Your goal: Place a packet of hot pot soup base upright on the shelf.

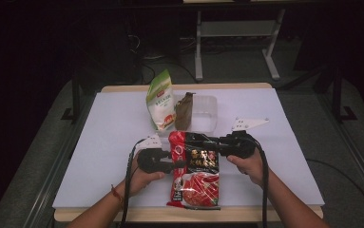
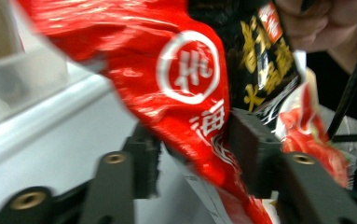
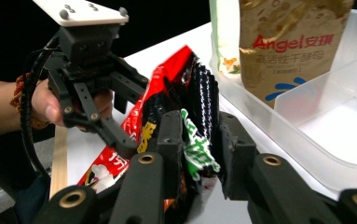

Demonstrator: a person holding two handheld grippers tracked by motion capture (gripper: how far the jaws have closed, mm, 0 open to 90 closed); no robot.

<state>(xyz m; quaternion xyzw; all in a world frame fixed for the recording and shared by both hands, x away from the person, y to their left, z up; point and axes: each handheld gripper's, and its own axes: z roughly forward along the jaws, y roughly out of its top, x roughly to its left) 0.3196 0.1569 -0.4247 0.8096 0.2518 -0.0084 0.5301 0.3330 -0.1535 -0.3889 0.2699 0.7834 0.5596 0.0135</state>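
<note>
White tabletop (image 1: 103, 142) under everything, with wooden edging at front and back. At left, left gripper (image 1: 169, 160) held in the left hand (image 1: 141, 178), jaws set either side of the red packet's left edge; seen close in the left gripper view (image 2: 195, 163), left pad a little off the film, right pad against it, so hard to tell whether truly clamped. In the middle, red packet (image 1: 195, 170) lying lengthwise toward the front edge, top end raised. Behind it, clear plastic tub (image 1: 207, 114) holding a white and green bag (image 1: 160, 102) and a brown pouch (image 1: 184, 111), both upright. At right, right gripper (image 1: 199, 141) in the right hand (image 1: 251, 166), jaws pinched on the packet's crimped top edge (image 3: 199, 154).
</note>
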